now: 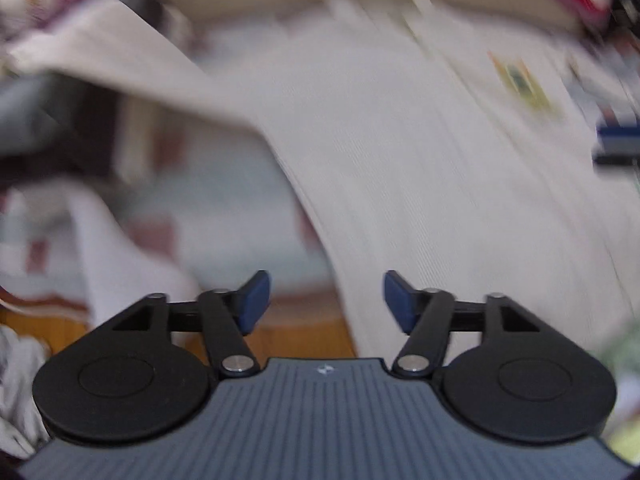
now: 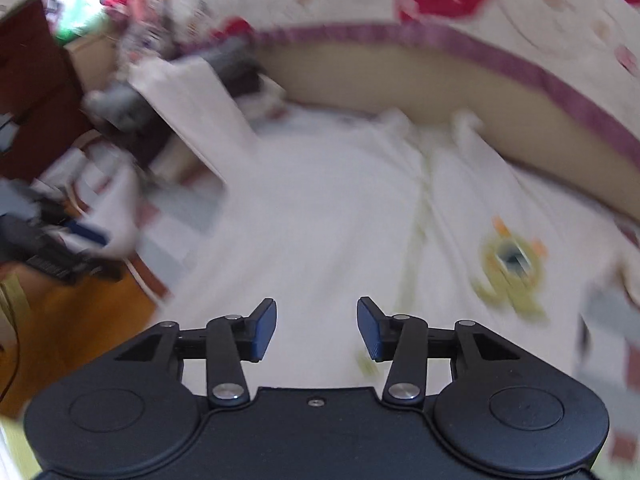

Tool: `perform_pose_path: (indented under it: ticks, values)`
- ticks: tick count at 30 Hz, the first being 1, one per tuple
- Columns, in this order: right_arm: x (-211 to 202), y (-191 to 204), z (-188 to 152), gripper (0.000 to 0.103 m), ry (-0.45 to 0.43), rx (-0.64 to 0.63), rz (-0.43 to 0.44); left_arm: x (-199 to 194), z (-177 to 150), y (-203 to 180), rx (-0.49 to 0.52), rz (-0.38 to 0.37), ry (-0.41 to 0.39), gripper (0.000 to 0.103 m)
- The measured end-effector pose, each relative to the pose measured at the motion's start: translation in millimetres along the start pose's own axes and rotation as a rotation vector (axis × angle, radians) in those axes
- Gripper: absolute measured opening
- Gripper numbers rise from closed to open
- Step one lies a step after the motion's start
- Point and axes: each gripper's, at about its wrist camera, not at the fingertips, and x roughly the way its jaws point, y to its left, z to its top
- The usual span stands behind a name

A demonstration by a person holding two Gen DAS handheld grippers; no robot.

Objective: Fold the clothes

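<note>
A white ribbed shirt (image 1: 420, 168) with a yellow-green badge (image 1: 520, 80) lies spread on the bed, one sleeve (image 1: 132, 68) stretched out to the left. Both views are blurred. My left gripper (image 1: 326, 300) hangs above the shirt's lower left edge, open, with nothing between its blue pads (image 1: 254, 300). In the right wrist view the same shirt (image 2: 320, 208) fills the middle, its badge (image 2: 510, 264) at the right and its collar (image 2: 424, 128) at the far end. My right gripper (image 2: 316, 328) stands open over the shirt's lower part, holding nothing.
A cream blanket with red shapes and a purple band (image 2: 480, 48) runs along the far side of the bed. The wooden bed edge (image 2: 80, 312) shows at the lower left. A dark red cabinet (image 2: 32, 80) and cluttered items (image 2: 52, 248) stand at the left.
</note>
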Motion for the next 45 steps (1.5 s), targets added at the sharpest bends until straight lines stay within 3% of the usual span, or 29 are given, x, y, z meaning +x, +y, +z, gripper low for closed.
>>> perform_pose_path:
  ticks: [5, 9, 12, 18, 23, 25, 27, 28, 29, 32, 34, 36, 38, 41, 45]
  values:
    - [46, 38, 75, 0.059, -0.073, -0.138, 0.082, 9, 49, 69, -0.3, 0.073, -0.107, 0.069]
    - [95, 62, 127, 0.059, -0.118, -0.2, 0.122, 21, 69, 114, -0.424, 0.088, -0.239, 0.071]
    - [131, 72, 142, 0.059, -0.145, -0.192, 0.152, 50, 82, 118, -0.412, 0.005, -0.208, 0.071]
    - [178, 60, 120, 0.059, -0.131, -0.145, 0.284, 92, 97, 106, -0.255, 0.091, -0.204, 0.071]
    - [205, 33, 105, 0.059, -0.054, -0.106, 0.213, 131, 111, 112, -0.29, 0.132, -0.22, 0.071]
    - [207, 15, 104, 0.059, -0.033, -0.076, 0.185, 133, 108, 119, -0.353, 0.101, -0.22, 0.071]
    - [209, 0, 104, 0.059, -0.017, -0.057, 0.154, 137, 106, 120, -0.391, 0.064, -0.251, 0.057]
    - [210, -6, 104, 0.059, -0.005, -0.05, 0.142, 136, 104, 117, -0.389, 0.043, -0.276, 0.022]
    - [210, -13, 103, 0.059, 0.01, -0.043, 0.131, 133, 102, 115, -0.387, 0.022, -0.316, 0.003]
    - [205, -30, 101, 0.059, 0.031, -0.03, 0.114, 116, 100, 103, -0.381, -0.004, -0.443, 0.003]
    - [199, -39, 100, 0.059, 0.034, -0.027, 0.109, 103, 105, 91, -0.354, 0.006, -0.497, 0.003]
    - [188, -47, 99, 0.059, 0.075, -0.031, 0.104, 87, 115, 76, -0.314, -0.035, -0.537, 0.002]
    - [169, -55, 96, 0.059, 0.154, -0.039, 0.09, 70, 126, 54, -0.261, -0.095, -0.58, 0.002]
    - [122, -75, 72, 0.059, 0.097, -0.055, 0.101, 47, 148, 8, -0.155, -0.218, -0.632, 0.002]
    - [95, -110, 46, 0.059, 0.057, 0.076, 0.06, 35, 173, -67, -0.093, -0.412, -0.659, 0.002]
